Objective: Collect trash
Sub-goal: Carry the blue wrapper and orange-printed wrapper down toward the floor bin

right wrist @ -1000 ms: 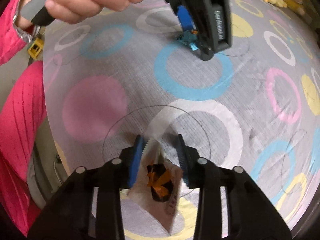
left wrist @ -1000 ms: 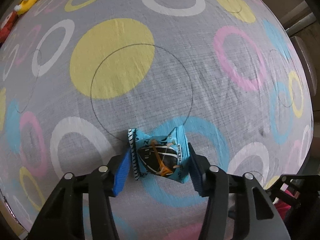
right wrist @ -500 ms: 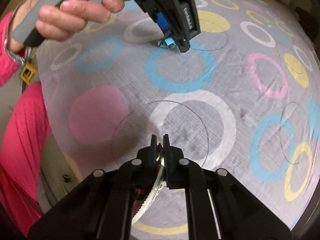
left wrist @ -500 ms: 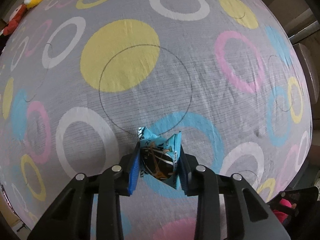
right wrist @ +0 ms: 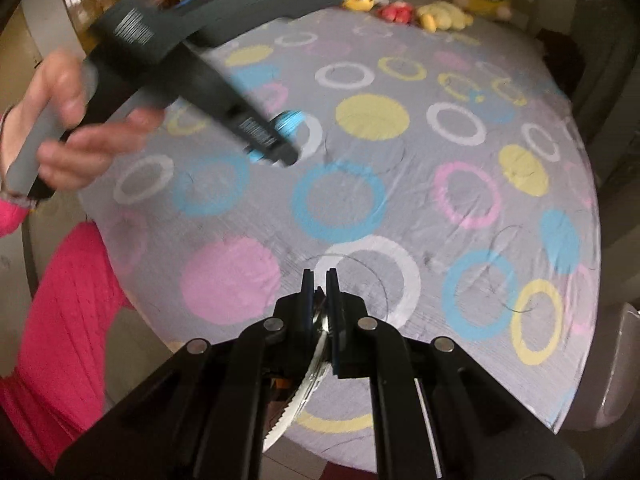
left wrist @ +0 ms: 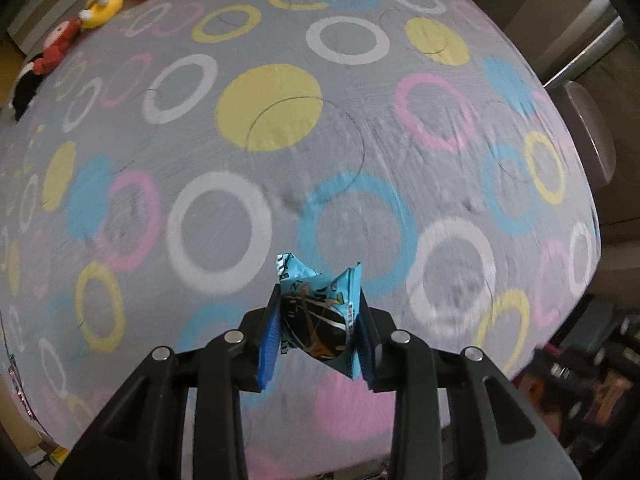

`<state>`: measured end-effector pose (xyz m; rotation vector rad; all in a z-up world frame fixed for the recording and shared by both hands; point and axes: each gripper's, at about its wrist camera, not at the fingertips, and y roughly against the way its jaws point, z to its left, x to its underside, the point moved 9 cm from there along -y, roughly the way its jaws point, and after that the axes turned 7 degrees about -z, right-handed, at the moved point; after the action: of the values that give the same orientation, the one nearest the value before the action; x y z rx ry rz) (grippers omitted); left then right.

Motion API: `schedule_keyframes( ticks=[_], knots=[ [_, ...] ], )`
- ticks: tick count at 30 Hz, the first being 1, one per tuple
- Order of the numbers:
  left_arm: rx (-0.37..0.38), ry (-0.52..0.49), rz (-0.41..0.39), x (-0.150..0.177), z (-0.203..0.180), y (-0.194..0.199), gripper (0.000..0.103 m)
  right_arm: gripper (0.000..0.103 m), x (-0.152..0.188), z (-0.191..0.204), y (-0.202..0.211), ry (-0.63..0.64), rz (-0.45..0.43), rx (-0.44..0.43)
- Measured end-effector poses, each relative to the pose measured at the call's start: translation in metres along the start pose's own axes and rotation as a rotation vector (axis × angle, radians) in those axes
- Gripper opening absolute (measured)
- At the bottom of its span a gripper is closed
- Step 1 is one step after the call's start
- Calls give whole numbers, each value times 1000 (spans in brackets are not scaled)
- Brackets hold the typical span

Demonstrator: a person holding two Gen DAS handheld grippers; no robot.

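1. The left gripper (left wrist: 318, 320) is clamped on a crumpled blue snack wrapper (left wrist: 320, 312), held clear above the circle-patterned tablecloth (left wrist: 280, 160)
2. The right gripper (right wrist: 320, 300) is nearly closed, pinching a flat silvery wrapper (right wrist: 308, 384) with a serrated edge
3. A hand (right wrist: 68, 128) holds the left gripper's handle; plush toys (right wrist: 400, 10) line the table's far edge

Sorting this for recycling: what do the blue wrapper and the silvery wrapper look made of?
Blue wrapper: likely thin printed plastic film, glossy; it crumples and folds between the pads. Silvery wrapper: probably metallised foil film, shiny, with a serrated cut edge; mostly hidden, so uncertain.
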<state>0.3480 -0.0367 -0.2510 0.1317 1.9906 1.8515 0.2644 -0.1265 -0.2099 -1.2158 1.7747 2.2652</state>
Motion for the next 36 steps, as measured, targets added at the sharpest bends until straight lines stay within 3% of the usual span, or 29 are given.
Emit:
schedule_keyframes(
  ticks=[8, 16, 24, 36],
  knots=[
    [-30, -9, -60, 68, 10, 55, 32, 7, -4, 50, 44, -10, -58, 22],
    [-17, -46, -69, 154, -6, 82, 32, 7, 23, 111, 75, 12, -41, 15],
    [-2, -94, -59, 216, -38, 72, 32, 7, 61, 152, 84, -2, -11, 1],
    [47, -105, 6, 276, -71, 26, 32, 7, 114, 168, 60, -73, 48, 20]
  ],
)
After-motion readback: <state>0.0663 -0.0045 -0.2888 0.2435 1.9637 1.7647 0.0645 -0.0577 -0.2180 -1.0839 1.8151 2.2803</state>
